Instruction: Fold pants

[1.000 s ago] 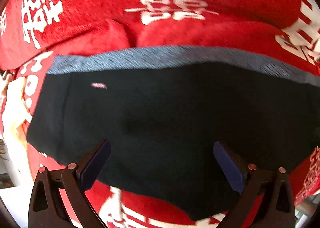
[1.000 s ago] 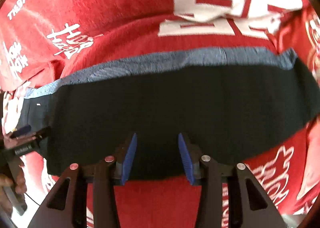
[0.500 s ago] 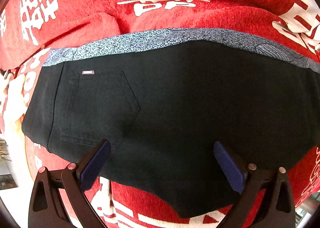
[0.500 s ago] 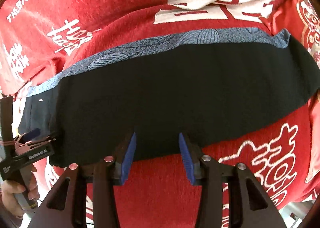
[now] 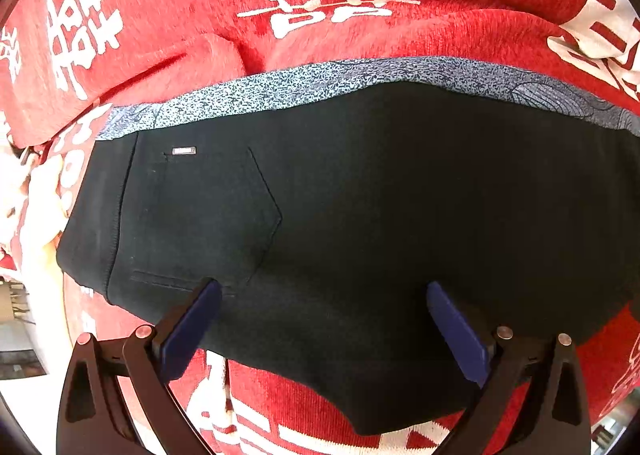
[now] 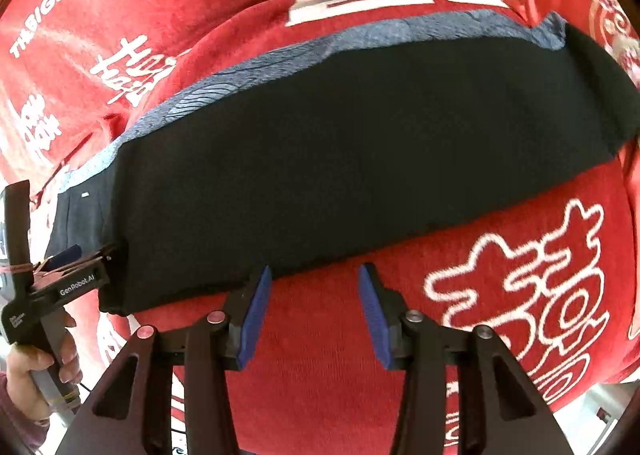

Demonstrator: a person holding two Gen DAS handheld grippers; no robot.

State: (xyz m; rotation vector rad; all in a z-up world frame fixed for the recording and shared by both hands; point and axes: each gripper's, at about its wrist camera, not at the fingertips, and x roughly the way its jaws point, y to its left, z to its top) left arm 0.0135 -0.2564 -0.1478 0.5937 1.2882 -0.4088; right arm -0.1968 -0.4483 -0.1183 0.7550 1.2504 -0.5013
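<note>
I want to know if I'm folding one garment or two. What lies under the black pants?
Under the black folded pants a grey-blue patterned fabric strip shows along the far edge, both on the red blanket with white characters. How far it extends underneath is covered.

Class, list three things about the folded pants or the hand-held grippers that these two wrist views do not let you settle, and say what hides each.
1. Left wrist view: the writing on the small tag on the black pants is too small to read.
2. Left wrist view: the right end of the pants runs off the frame edge.
3. Right wrist view: the left hand-held gripper is seen side-on at the frame edge, its fingertips against the dark pants, so its jaw gap is not readable there.
</note>
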